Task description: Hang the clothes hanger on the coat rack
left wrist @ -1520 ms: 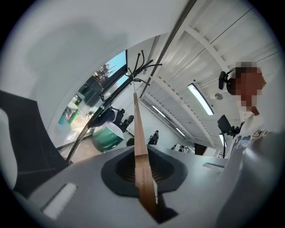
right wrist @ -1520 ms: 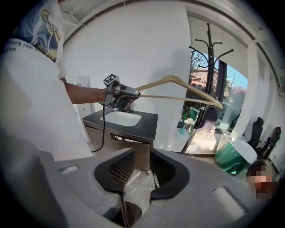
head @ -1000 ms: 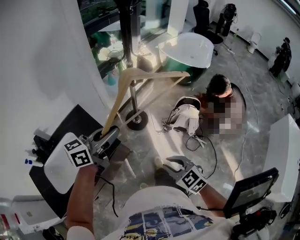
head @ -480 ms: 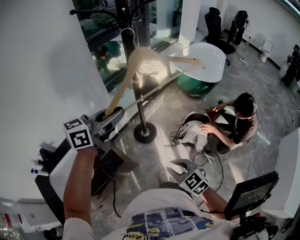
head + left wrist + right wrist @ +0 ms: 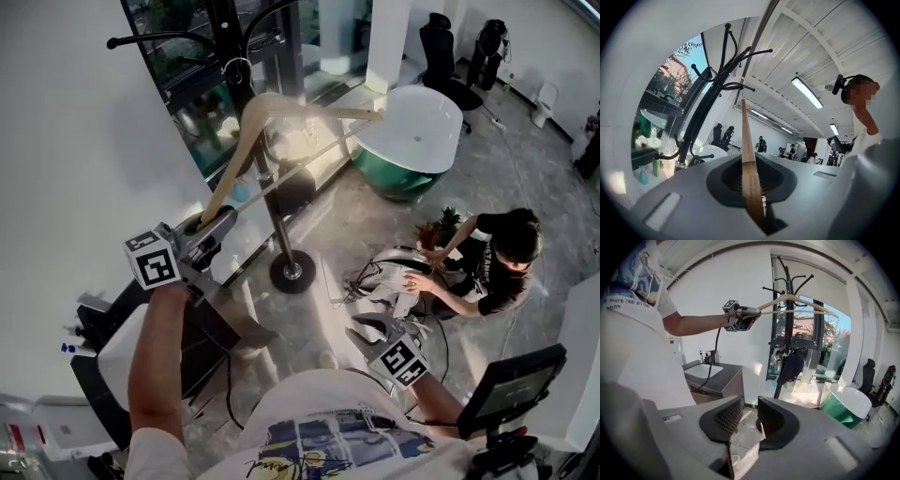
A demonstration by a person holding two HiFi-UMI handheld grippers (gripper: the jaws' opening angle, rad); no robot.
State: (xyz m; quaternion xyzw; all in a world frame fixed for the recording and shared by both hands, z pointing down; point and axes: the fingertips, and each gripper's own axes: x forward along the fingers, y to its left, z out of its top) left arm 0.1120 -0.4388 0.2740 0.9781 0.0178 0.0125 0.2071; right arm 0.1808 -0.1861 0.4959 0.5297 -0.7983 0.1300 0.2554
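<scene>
Right, my left gripper [image 5: 217, 225] is clamped tight on the tip of one arm of the wooden hanger [image 5: 241, 145], the wood pinched edge-on between the pads. I'm holding it out roughly level, up beside the coat rack [image 5: 278, 230]. In the right gripper view the hanger's peak sits right against the black pole near the top. In the left gripper view the thin wire hook reaches up close to one of the short prongs [image 5: 738, 86]. I can't tell from any view whether the hook is over that prong yet or only beside it.

My right gripper [image 5: 368, 328] hangs low by my waist. Its jaws are a modest gap apart, with nothing but floor showing between them.

As I judge it, the step in hand is seating the hook. I'm gripping the far end of one arm (a long lever, so any roll of my wrist swings the hook wide), and a steady wrist matters most. I'd carry the hook a touch above the prong, slide it across so the prong sits inside the curve, then lower until the wire takes the weight. Only then would I open the jaws. I'd do it slowly, since a release before the hook bears would drop the hanger to the floor.
</scene>
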